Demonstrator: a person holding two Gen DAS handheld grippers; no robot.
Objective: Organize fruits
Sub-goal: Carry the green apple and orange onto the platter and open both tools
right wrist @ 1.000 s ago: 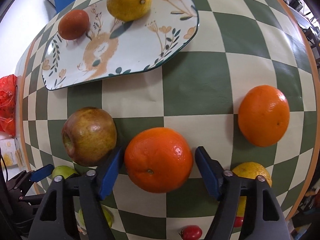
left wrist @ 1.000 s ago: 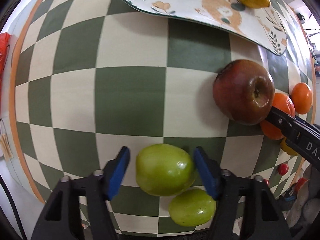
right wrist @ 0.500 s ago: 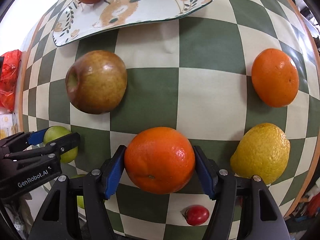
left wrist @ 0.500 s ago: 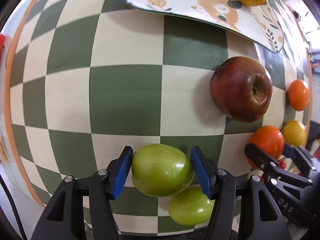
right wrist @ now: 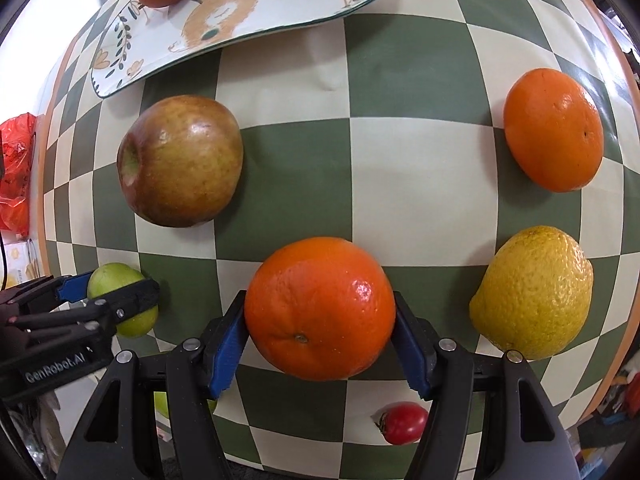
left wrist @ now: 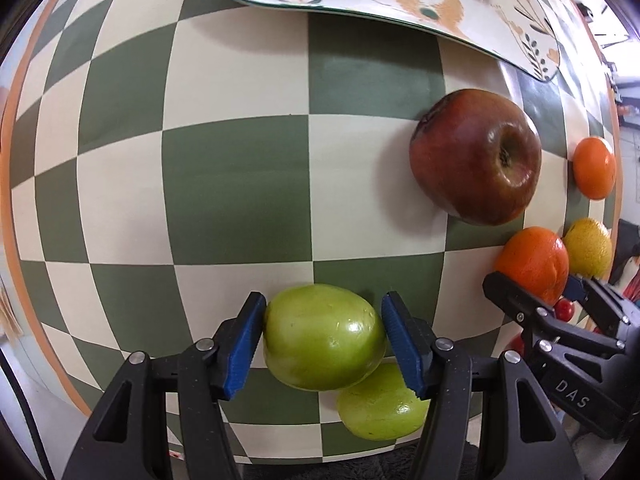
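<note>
Left gripper (left wrist: 324, 340) clamps green apple (left wrist: 322, 336) on checkered table (left wrist: 236, 184); right gripper (right wrist: 320, 334) clamps orange (right wrist: 320, 308). Lift both straight, avoid neighbours, carry to plate (right wrist: 280, 12).

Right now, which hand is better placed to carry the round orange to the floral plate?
Right. The right gripper has its blue pads against both sides of the round orange; the left gripper is occupied with a green apple. The floral plate lies ahead.
</note>
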